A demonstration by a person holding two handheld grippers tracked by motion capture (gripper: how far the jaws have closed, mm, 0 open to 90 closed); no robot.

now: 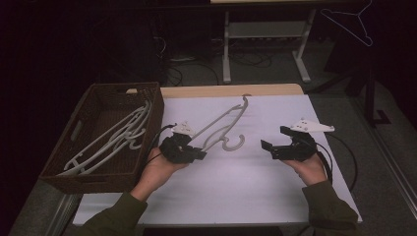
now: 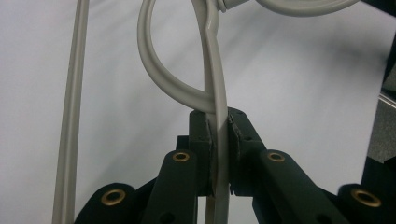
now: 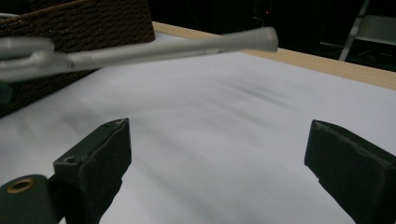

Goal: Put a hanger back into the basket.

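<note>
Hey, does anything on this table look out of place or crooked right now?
Nothing looks damaged or spilled. The one loose item is the grey hanger, held by the left gripper above the white table, while other hangers lie jumbled in the wicker basket.

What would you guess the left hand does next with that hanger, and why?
Probably swing it left, over the wicker basket. The left gripper is clamped on the white hanger, other hangers already lie in the basket, and the right gripper stands open, clear of it.
</note>
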